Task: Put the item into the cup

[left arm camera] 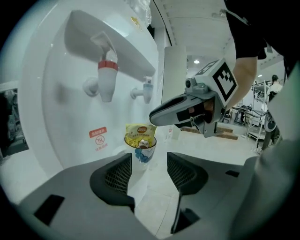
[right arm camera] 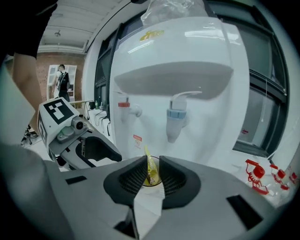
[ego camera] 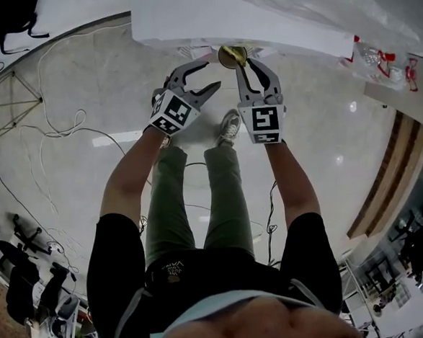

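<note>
A small white cup (left arm camera: 142, 153) with a blue print stands on the ledge of a white water dispenser (left arm camera: 70, 93), below its taps. A yellow packet (left arm camera: 140, 133) stands upright in the cup, its top sticking out. My right gripper (left arm camera: 154, 117) hovers just over the packet. In the right gripper view its jaws (right arm camera: 151, 171) stand a narrow gap apart, with the packet (right arm camera: 149, 164) edge-on in the gap above the cup (right arm camera: 152, 183). My left gripper (left arm camera: 149, 164) is open and empty, short of the cup. In the head view both grippers (ego camera: 209, 76) (ego camera: 248, 64) flank the cup (ego camera: 232, 55).
A red tap (left arm camera: 107, 79) and a blue tap (left arm camera: 146, 89) jut out above the cup. A clear bag with red-marked items (right arm camera: 262, 176) lies to the dispenser's right. Cables (ego camera: 56, 118) trail over the floor on the left. Furniture stands in the background.
</note>
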`<state>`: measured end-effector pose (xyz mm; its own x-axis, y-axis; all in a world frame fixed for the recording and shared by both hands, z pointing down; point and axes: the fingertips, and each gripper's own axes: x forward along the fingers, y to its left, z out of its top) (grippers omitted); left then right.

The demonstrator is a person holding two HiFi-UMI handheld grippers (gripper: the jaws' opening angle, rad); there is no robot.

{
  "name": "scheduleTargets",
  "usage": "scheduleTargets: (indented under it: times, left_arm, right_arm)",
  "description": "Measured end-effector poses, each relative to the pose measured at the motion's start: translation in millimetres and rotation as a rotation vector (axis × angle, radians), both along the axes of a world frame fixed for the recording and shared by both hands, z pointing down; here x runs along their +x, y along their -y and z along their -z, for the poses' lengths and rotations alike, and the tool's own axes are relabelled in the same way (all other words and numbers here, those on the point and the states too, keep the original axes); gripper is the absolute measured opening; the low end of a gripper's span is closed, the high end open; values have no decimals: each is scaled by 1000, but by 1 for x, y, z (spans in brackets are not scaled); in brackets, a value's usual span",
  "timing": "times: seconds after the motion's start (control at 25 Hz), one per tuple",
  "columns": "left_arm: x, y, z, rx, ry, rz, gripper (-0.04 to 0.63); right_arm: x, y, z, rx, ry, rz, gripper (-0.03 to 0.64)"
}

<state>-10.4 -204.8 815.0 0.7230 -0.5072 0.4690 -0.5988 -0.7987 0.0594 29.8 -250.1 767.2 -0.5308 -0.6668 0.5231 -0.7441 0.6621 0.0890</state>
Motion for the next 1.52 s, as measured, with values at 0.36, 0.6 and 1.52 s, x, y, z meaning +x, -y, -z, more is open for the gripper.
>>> scheduleTargets:
  times: [0.36,0.6,1.52]
  left_arm:
    - [-10,-20,77,54,-65,25,183]
    - [-19,-34,148,116,-110,41,55]
    - [-31,-110,383,151,-219,103,20]
  right_arm:
    - [24,-22,54,23,56,-186,58]
    - [37,-53,104,40,119,-290,57]
    - [34,-145,313,89,273,-373,52]
